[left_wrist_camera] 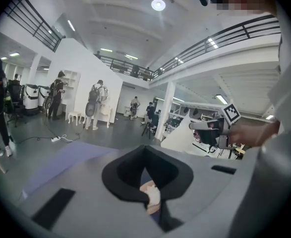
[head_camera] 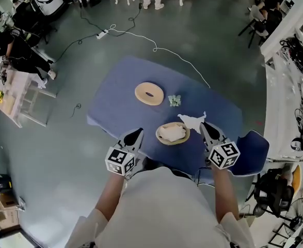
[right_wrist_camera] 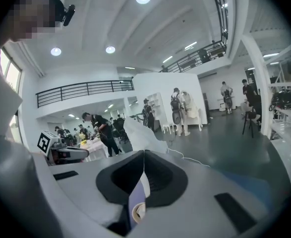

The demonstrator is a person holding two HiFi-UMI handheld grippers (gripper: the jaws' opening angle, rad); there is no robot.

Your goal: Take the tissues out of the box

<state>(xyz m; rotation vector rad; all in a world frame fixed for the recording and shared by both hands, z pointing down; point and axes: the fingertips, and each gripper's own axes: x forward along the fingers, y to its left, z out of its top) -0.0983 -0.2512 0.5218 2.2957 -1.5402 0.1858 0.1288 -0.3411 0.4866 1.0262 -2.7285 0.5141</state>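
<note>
A round wooden tissue box (head_camera: 172,134) stands on the blue table (head_camera: 120,94) near its front edge, with white tissues filling it. My right gripper (head_camera: 203,125) hangs just right of the box, shut on a white tissue (head_camera: 192,121) that spreads out from its tips. In the right gripper view the tissue (right_wrist_camera: 138,135) sticks up past the closed jaws of the right gripper (right_wrist_camera: 143,152). My left gripper (head_camera: 136,134) hovers left of the box with nothing held; in its own view the jaws of the left gripper (left_wrist_camera: 145,150) meet, and the box (left_wrist_camera: 152,196) shows below them.
A wooden ring lid (head_camera: 149,94) lies farther back on the table, with a small greenish object (head_camera: 174,101) to its right. A blue chair (head_camera: 253,153) stands at the table's right. A white cable (head_camera: 161,49) and power strip (head_camera: 102,34) lie on the floor beyond.
</note>
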